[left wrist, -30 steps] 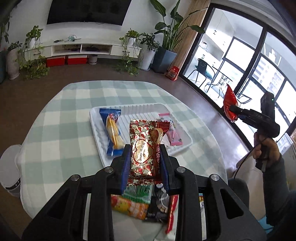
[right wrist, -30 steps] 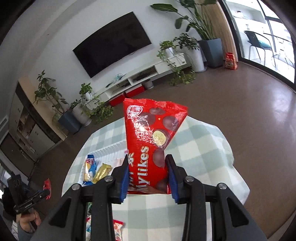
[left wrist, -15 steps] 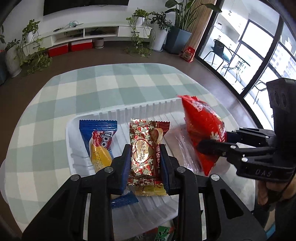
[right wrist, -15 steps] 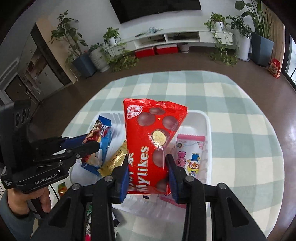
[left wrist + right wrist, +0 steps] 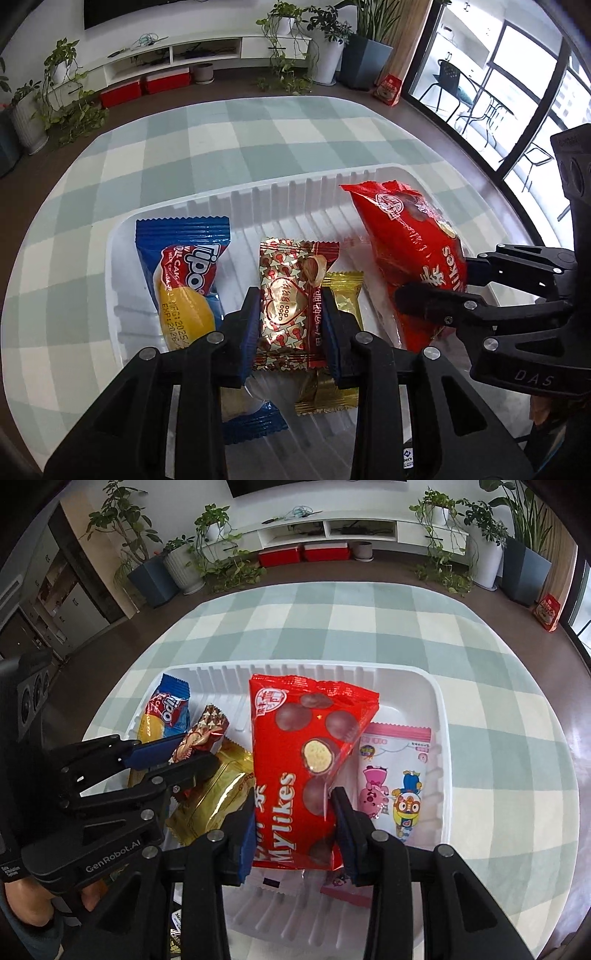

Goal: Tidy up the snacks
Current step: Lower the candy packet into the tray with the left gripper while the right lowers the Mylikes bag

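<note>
A white tray [image 5: 236, 192] [image 5: 443, 716] lies on the checked table. My left gripper [image 5: 290, 295] holds a red-and-gold snack packet [image 5: 291, 288] low over the tray's middle; its jaws are opening, with the pads still on the packet's sides. That packet [image 5: 203, 731] shows at the left of the right wrist view. My right gripper [image 5: 293, 805] is shut on a red Mylikes bag [image 5: 295, 738] [image 5: 410, 240], upright over the tray's right half. In the tray lie a blue Tipo cake [image 5: 184, 266], a gold packet [image 5: 343, 291] and a pink cartoon packet [image 5: 395, 775].
The green-and-white checked cloth [image 5: 369, 627] covers a round table with brown floor all round. A white TV bench [image 5: 351, 528] and potted plants [image 5: 184, 565] stand far behind. A person's hand [image 5: 22, 897] grips the left tool.
Both grippers have come down and forward over the tray with their snacks. The right one swung in from high up, and its red bag now hangs over the tray's right half.
</note>
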`<state>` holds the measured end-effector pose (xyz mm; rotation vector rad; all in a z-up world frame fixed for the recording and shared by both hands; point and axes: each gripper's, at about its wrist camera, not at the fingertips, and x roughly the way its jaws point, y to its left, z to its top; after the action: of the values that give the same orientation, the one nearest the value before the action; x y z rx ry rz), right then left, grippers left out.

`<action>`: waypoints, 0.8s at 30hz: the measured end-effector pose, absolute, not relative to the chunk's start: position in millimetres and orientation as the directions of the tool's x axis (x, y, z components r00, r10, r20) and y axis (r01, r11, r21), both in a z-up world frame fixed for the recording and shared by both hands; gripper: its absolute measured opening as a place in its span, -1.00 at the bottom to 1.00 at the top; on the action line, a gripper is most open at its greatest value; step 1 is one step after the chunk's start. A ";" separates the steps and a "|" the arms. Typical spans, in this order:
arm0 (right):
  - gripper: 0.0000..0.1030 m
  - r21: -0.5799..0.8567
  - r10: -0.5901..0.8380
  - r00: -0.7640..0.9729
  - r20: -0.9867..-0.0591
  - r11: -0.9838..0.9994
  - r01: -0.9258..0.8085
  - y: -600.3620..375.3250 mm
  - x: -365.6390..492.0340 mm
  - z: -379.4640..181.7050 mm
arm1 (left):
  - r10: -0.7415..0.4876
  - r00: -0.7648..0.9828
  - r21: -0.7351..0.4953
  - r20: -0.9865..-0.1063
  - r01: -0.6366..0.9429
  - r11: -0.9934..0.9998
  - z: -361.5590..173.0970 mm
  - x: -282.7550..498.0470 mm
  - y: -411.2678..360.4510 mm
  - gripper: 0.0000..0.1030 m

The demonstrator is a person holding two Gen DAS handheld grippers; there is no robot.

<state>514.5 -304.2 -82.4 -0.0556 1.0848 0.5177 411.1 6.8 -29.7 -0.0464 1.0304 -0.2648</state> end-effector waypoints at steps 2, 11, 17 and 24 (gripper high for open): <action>-0.18 0.204 0.374 0.365 -0.853 0.882 -0.426 -303.1 513.9 -81.6 | -0.244 0.488 -0.161 -0.838 0.205 0.965 -28.3 409.6 5.6 -0.17; 0.13 0.189 0.377 0.415 -0.828 0.884 -0.427 -308.6 506.6 -65.3 | -0.254 0.535 -0.166 -0.805 0.208 0.964 -2.6 391.5 9.3 0.15; 0.39 0.218 0.410 0.466 -0.784 0.884 -0.413 -326.6 492.0 -42.4 | -0.283 0.582 -0.186 -0.762 0.222 0.957 30.3 353.4 20.8 0.58; 0.88 0.347 0.529 0.543 -0.652 0.845 -0.408 -371.8 435.6 -8.9 | -0.354 0.621 -0.232 -0.699 0.270 0.934 56.4 269.4 34.2 0.99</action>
<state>435.6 -371.8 -8.9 0.1603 0.8272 0.5591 269.4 34.2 56.4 -0.1079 0.8264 -0.3593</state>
